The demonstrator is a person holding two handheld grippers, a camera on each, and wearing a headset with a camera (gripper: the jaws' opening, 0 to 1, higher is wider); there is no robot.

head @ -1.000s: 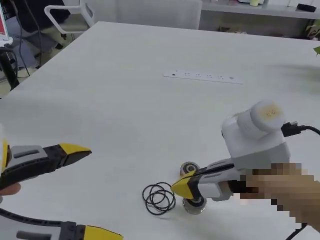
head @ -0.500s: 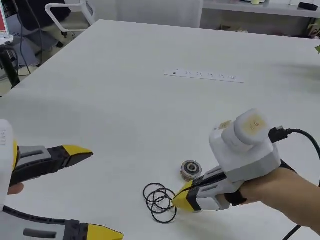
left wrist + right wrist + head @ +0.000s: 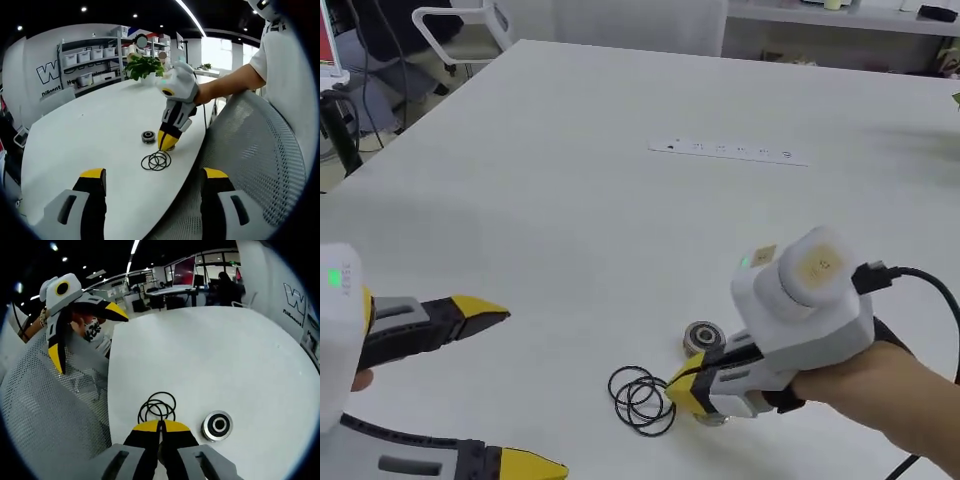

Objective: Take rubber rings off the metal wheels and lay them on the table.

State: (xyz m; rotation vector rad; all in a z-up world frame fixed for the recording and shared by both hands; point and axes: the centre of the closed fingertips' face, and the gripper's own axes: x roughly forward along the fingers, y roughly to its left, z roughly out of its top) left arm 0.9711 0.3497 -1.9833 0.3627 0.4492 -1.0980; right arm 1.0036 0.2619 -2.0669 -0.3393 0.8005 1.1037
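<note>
In the head view the left gripper (image 3: pixel 510 390) is at the lower left, with its jaws spread wide and nothing between them. The right gripper (image 3: pixel 682 390) is low over the table (image 3: pixel 570 200) with its jaws pressed together. Its tip is just beside the rings (image 3: pixel 640 398). One wheel (image 3: pixel 701 338) lies near, behind this gripper.

In the left gripper view the right gripper (image 3: pixel 165 142) points down to the table. The rings (image 3: pixel 156 161) lie flat just before it and the wheel (image 3: pixel 148 136) is beside it.

In the right gripper view the closed right gripper (image 3: pixel 160 427) almost touches the overlapping rings (image 3: pixel 157 407). I cannot tell if it pinches anything. The wheel (image 3: pixel 217 425) lies apart from the rings. The left gripper (image 3: pixel 86 335) is open.
</note>
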